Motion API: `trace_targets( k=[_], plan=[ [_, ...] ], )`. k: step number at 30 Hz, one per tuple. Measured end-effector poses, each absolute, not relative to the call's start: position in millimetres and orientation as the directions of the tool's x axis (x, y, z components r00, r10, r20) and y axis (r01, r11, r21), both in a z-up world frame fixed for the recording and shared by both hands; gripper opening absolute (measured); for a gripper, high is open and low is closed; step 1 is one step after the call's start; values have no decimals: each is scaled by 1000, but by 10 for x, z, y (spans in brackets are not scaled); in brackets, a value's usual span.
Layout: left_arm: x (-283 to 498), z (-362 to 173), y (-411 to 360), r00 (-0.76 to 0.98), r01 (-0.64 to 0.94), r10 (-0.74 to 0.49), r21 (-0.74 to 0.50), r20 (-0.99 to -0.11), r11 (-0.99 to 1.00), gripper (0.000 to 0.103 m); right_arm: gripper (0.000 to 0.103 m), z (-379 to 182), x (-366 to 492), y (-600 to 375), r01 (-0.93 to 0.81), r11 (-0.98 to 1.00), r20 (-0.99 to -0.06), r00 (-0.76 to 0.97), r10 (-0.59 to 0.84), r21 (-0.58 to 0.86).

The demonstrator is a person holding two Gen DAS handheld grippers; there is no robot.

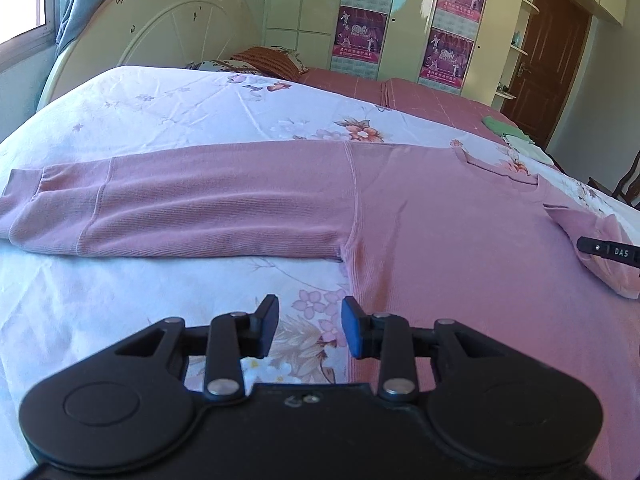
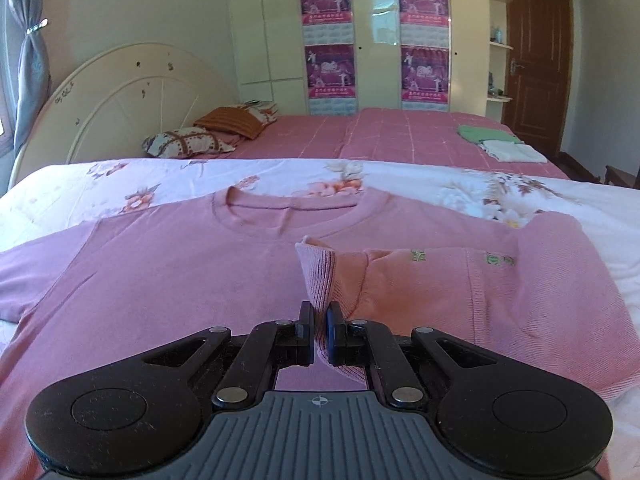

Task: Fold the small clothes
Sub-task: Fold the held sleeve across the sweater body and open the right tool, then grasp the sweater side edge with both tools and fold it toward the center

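Pink sweater (image 2: 180, 272) is laid flat on the floral bedsheet (image 1: 140, 120), w/ one sleeve (image 1: 180, 200) stretched straight out to the side. My right gripper (image 2: 319, 334) is pinched tight on the other sleeve's cuff (image 2: 316, 276), which is pulled over the sweater's chest. Left gripper (image 1: 309, 326) has its jaws apart w/ nothing in them, right by the sweater's side edge.

The pink sweater (image 2: 180, 272) is matt ribbed knit cloth (cuff (image 2: 318, 276) coarser); the floral sheet (image 1: 140, 120) smooth cotton-like cloth; the door (image 2: 536, 52) glossy brown wood.
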State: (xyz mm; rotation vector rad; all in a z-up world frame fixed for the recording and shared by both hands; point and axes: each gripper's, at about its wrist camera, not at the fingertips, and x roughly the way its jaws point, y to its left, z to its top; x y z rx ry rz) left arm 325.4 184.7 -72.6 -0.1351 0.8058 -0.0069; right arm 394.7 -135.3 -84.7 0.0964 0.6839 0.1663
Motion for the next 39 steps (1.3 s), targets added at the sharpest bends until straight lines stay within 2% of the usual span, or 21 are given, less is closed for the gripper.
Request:
trace_targets(
  k=[2, 5, 7, 8, 9, 11, 12, 13, 16, 19, 22, 23, 24, 25, 27, 28, 31, 32, 36, 39],
  plan=[
    [3302, -743, 1847, 689, -43, -66, -131, -722, 990, 32, 5, -931, 3982, -1203, -141, 979, -634, 747, 202, 146],
    [3413, -734, 1775, 698, -19, -116, -180, -707, 983, 45, 7, -1113, 4014, -1015, -209, 965, -683, 683, 260, 159],
    [3529, -707, 1665, 710, 12, -173, -234, -683, 972, 79, 27, -1082, 3929, -952, -234, 964, -669, 697, 259, 129],
    [3600, -694, 1569, 722, 32, -202, -260, -662, 965, 80, 46, -1030, 3870, -988, -227, 963, -652, 711, 264, 143],
    [3691, -691, 1456, 720, 61, -241, -286, -651, 956, 77, 52, -975, 3792, -1064, -213, 965, -618, 742, 260, 151],
    [3938, -727, 1178, 681, 138, -352, -360, -642, 923, 65, 52, -897, 3671, -1255, -158, 973, -589, 775, 228, 169],
    [4074, -761, 1025, 656, 168, -403, -397, -639, 902, 55, 52, -870, 3578, -1419, -121, 972, -579, 786, 218, 202],
    [4218, -803, 862, 625, 194, -449, -429, -639, 882, 51, 52, -862, 3533, -1553, -88, 970, -577, 790, 207, 228],
    [4600, -956, 371, 549, 248, -516, -461, -657, 852, 48, 51, -827, 3349, -2051, 37, 956, -574, 806, 144, 292],
    [4908, -1099, 24, 487, 265, -527, -457, -697, 849, 43, 51, -825, 3185, -2572, 159, 925, -585, 807, 80, 346],
    [5088, -1109, -207, 476, 288, -542, -460, -692, 840, 40, 52, -871, 3096, -2985, 241, 885, -592, 805, 47, 397],
    [5131, -1120, -279, 470, 291, -548, -464, -692, 836, 34, 52, -888, 3077, -3091, 258, 870, -591, 805, 47, 421],
    [5174, -1128, -348, 458, 298, -554, -468, -695, 832, 17, 52, -915, 3058, -3192, 276, 853, -590, 806, 45, 443],
    [5204, -1137, -417, 448, 306, -553, -460, -703, 833, 9, 52, -934, 3055, -3266, 293, 840, -590, 807, 39, 457],
    [5173, -1081, -526, 473, 341, -534, -413, -701, 844, 7, 52, -984, 3044, -3415, 317, 812, -585, 810, 37, 490],
    [5112, -985, -555, 524, 362, -530, -389, -667, 847, 7, 52, -1006, 3053, -3465, 325, 798, -582, 812, 40, 508],
    [4776, -563, -321, 721, 393, -504, -319, -475, 862, 7, 52, -1038, 3080, -3557, 326, 774, -569, 821, 53, 543],
    [4699, -515, -240, 760, 381, -473, -285, -445, 880, 7, 52, -1023, 3081, -3580, 318, 769, -558, 828, 60, 555],
    [4768, -778, -31, 712, 318, -418, -272, -564, 908, 7, 52, -1032, 3126, -3670, 281, 718, -515, 848, 126, 637],
    [4774, -870, 102, 702, 285, -411, -299, -581, 911, 7, 52, -1092, 3198, -3677, 267, 675, -501, 848, 175, 688]
  ],
)
